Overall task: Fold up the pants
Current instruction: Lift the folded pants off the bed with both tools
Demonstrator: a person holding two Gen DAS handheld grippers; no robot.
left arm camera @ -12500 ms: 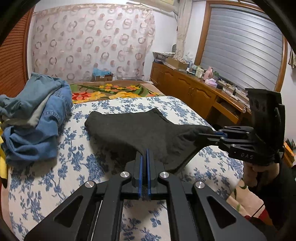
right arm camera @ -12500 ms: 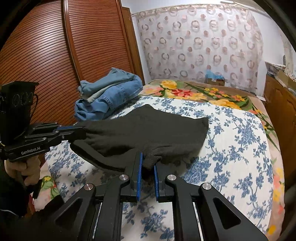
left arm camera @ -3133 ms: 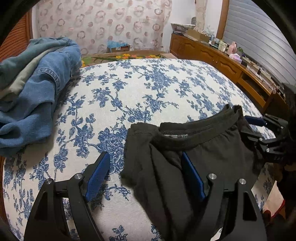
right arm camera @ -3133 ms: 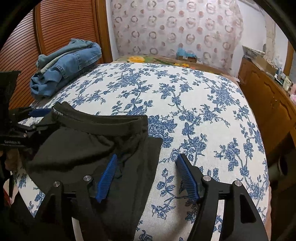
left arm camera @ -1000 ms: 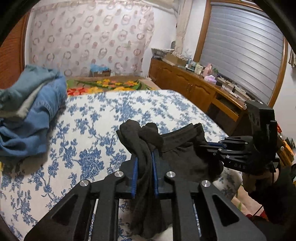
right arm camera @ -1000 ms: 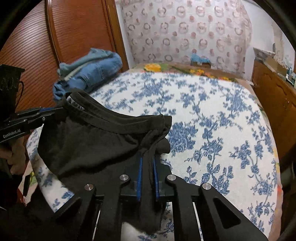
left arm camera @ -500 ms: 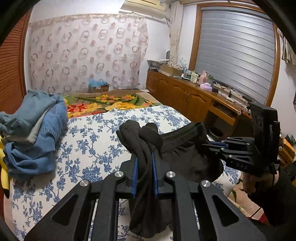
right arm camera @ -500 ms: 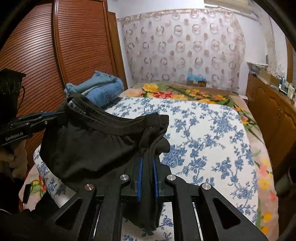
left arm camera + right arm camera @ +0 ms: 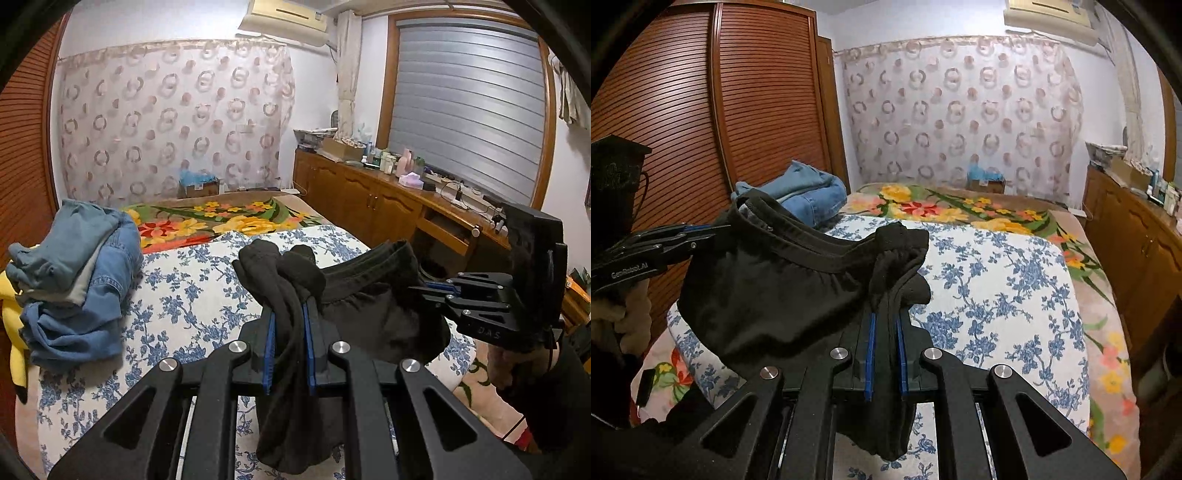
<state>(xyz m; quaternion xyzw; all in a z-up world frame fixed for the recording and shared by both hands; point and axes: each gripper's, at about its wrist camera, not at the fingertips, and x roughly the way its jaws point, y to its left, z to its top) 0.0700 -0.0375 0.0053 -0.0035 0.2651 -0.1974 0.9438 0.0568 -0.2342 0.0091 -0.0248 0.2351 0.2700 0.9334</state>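
The black pants (image 9: 369, 306) hang in the air above the bed, stretched by the waistband between both grippers. My left gripper (image 9: 287, 314) is shut on a bunched corner of the pants, with cloth spilling over and below its blue pads. The right gripper (image 9: 428, 286) shows at the right of the left wrist view, holding the other end. In the right wrist view the pants (image 9: 775, 291) sag between my right gripper (image 9: 884, 325), shut on its corner, and the left gripper (image 9: 713, 229) at the left edge.
The bed (image 9: 192, 280) has a blue-flowered white sheet and a bright floral blanket (image 9: 221, 218) at its far end. A heap of blue jeans (image 9: 74, 280) lies on the bed's left side. A wooden dresser (image 9: 388, 203) lines the right wall, a louvered wardrobe (image 9: 701, 110) the left.
Both grippers have risen with the pants, lifting the waistband higher off the sheet. More of the room's walls and ceiling unit shows now.
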